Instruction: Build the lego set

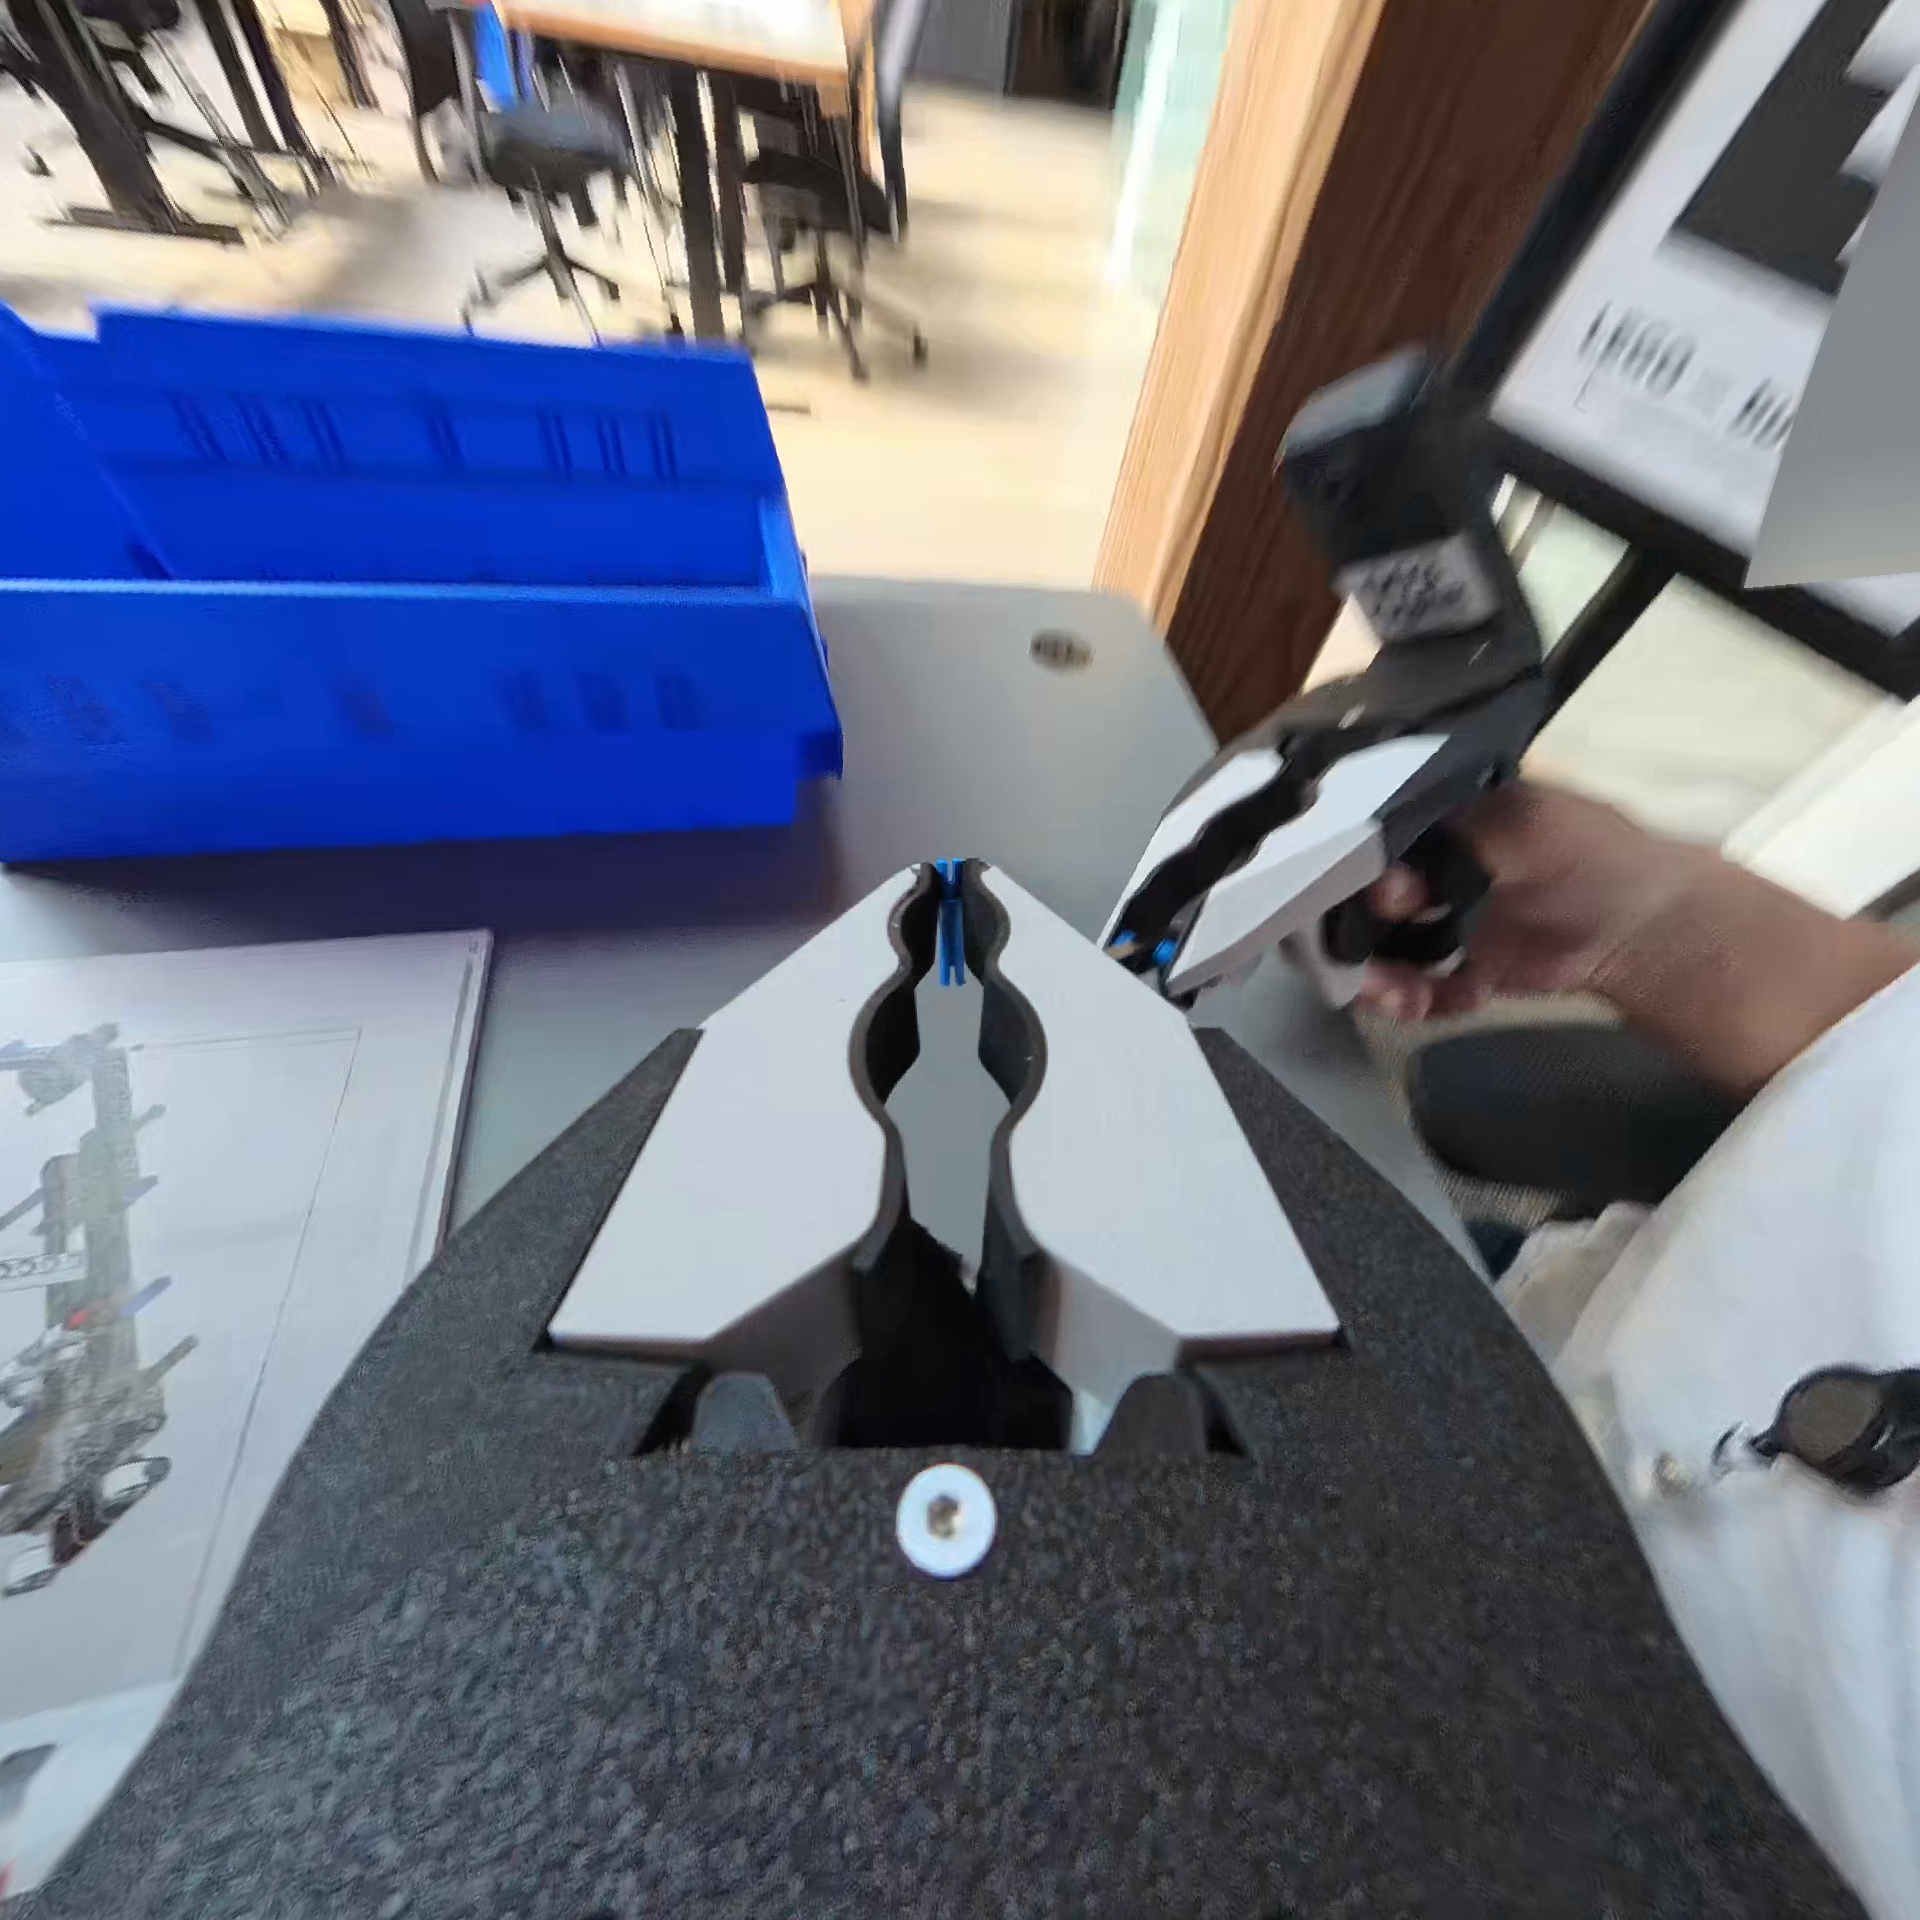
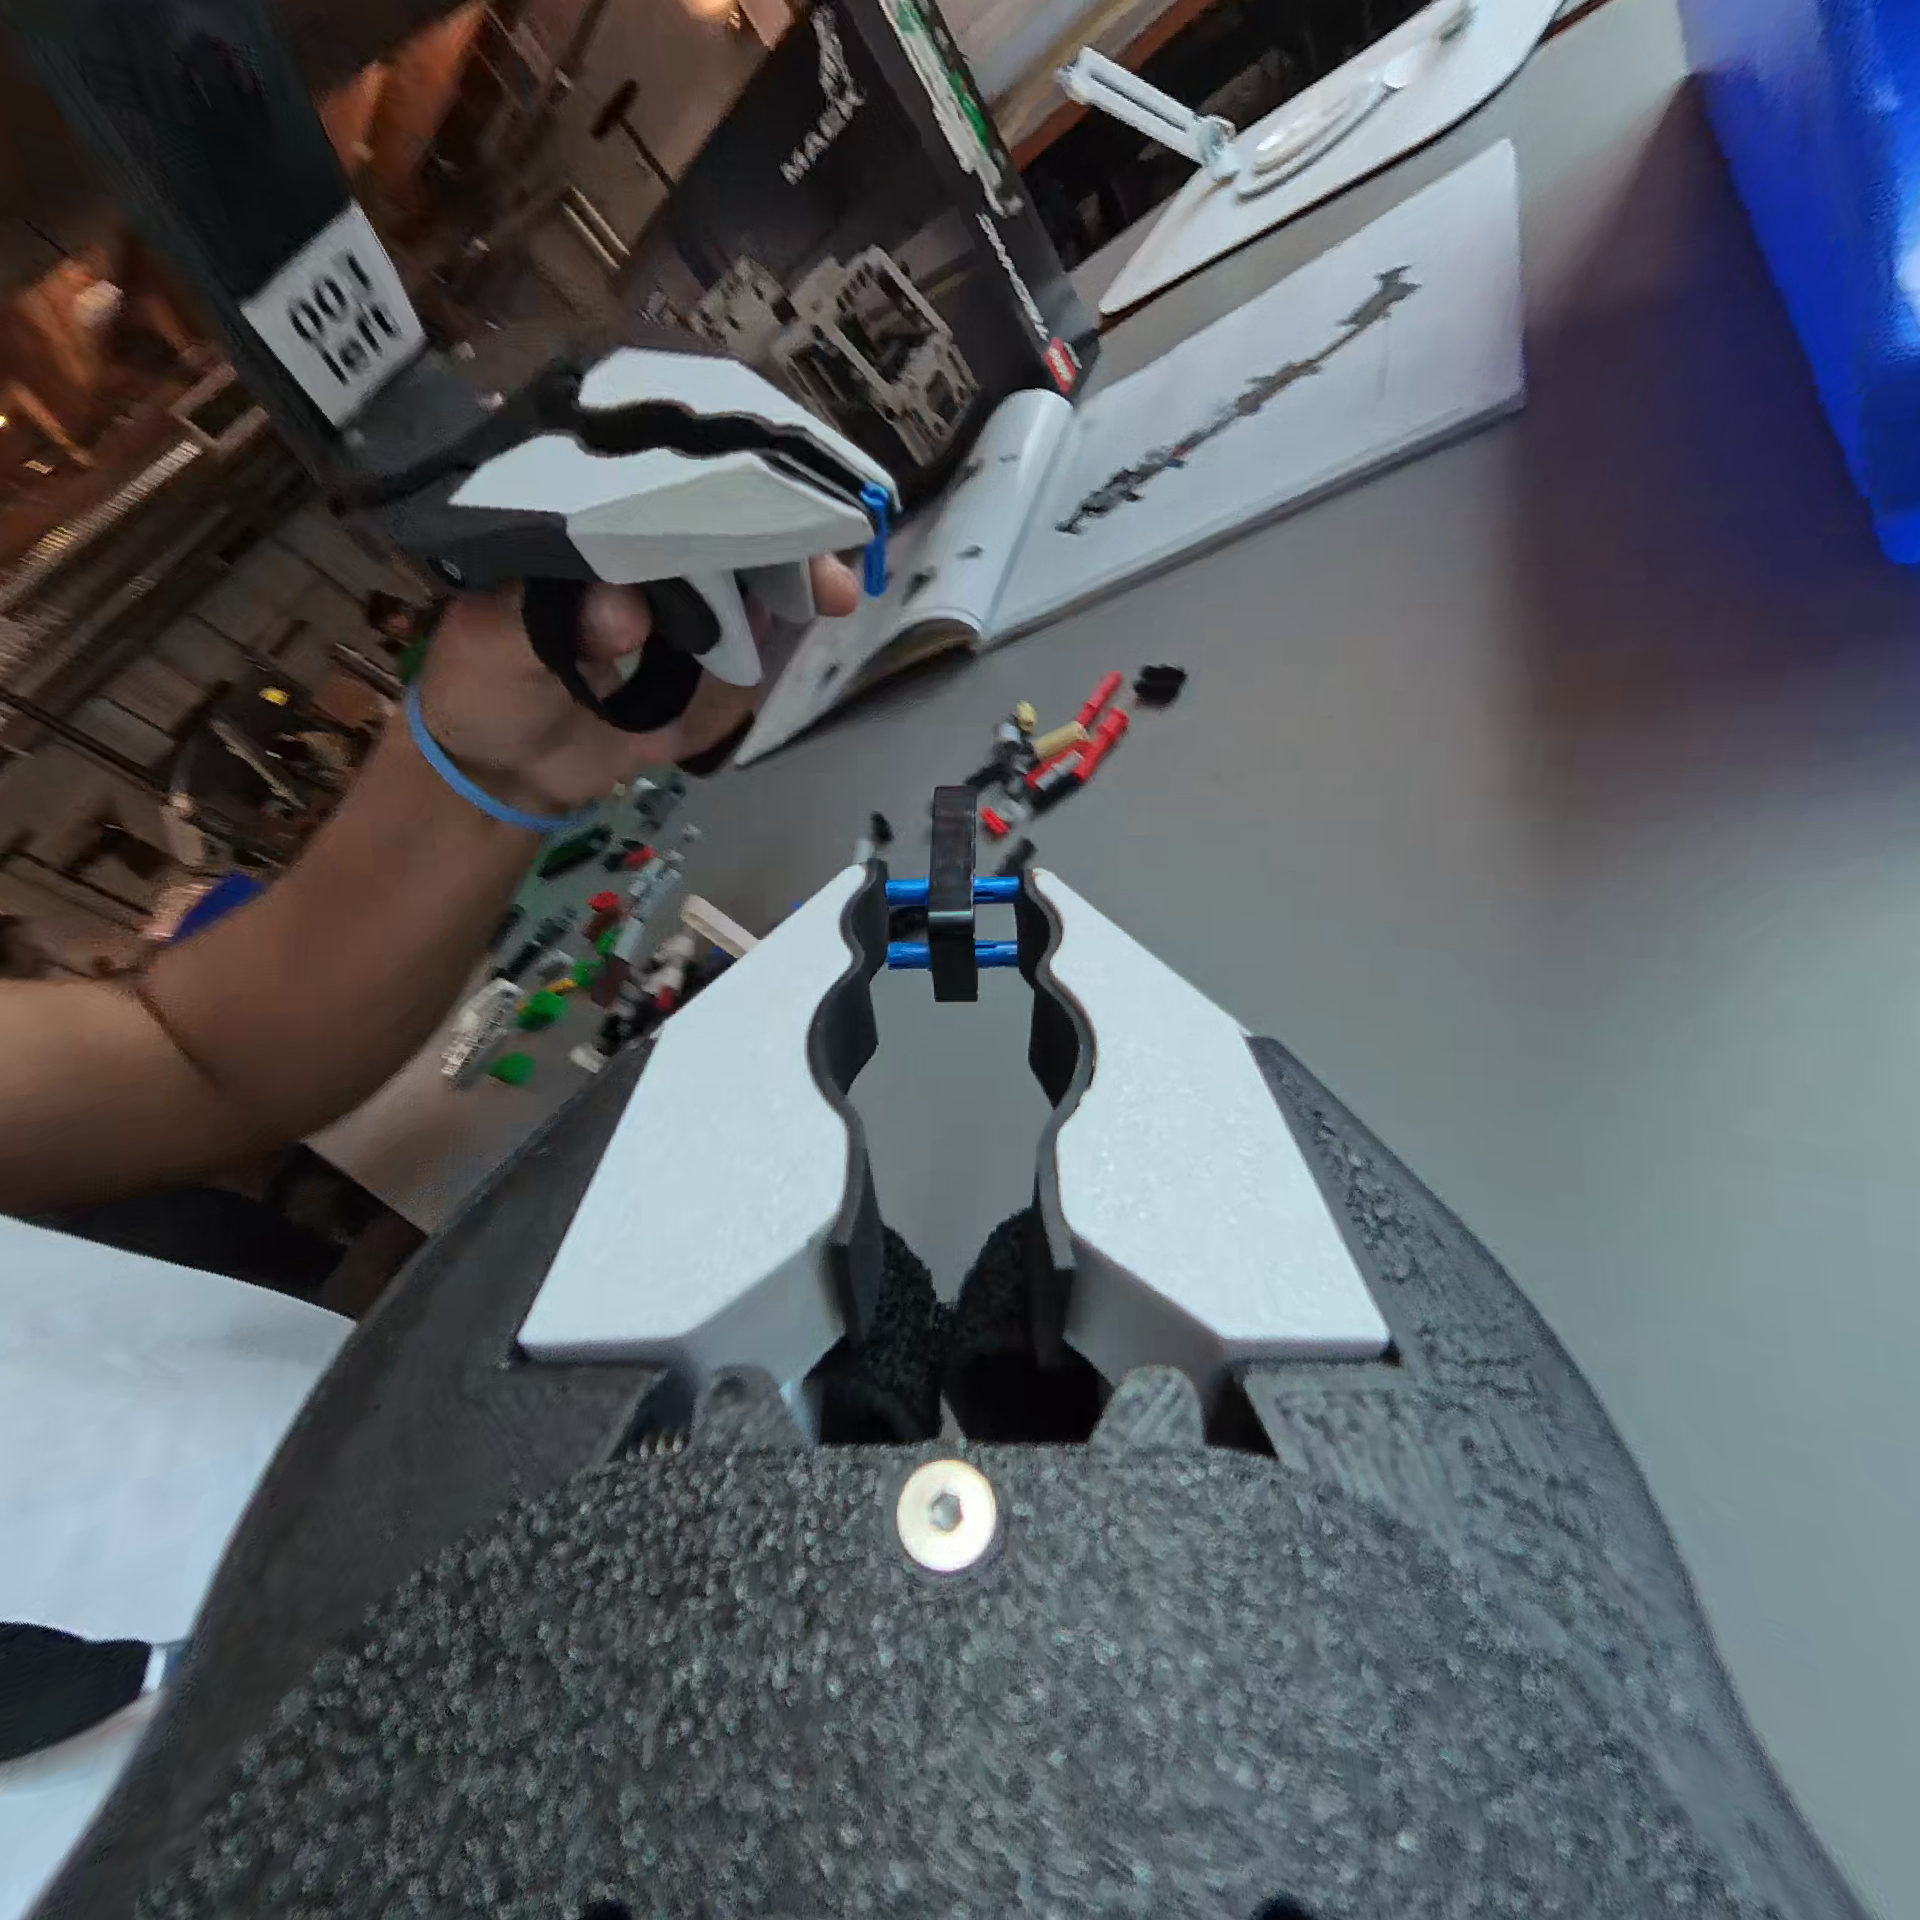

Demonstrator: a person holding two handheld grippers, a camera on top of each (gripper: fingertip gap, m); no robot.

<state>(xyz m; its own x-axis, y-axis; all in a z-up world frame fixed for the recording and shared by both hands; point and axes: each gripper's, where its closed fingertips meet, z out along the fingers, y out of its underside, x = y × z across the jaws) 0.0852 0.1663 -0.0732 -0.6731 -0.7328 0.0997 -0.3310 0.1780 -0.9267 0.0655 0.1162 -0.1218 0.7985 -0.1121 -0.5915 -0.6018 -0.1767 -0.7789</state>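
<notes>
In the left wrist view my left gripper (image 1: 951, 894) is shut on a small blue pin (image 1: 951, 930), which stands upright between the pads above the grey table (image 1: 987, 727). In the right wrist view the left gripper (image 2: 873, 509) shows with the blue pin (image 2: 876, 540) hanging from its tips. My right gripper (image 2: 954, 920) is shut on a short black beam (image 2: 954, 894) with two blue pins (image 2: 997, 886) pushed through it. The pads press on the pin ends. In the left wrist view the right gripper (image 1: 1153, 951) is just to the right of my left one.
A blue plastic bin (image 1: 416, 665) stands at the back left of the table. An open instruction booklet (image 1: 208, 1195) lies at the left. Loose red, black and tan pieces (image 2: 1060, 743) and a second pile (image 2: 582, 956) lie on the table. A black box (image 2: 883, 260) stands behind. There is about 9 cm between the tips of the two grippers.
</notes>
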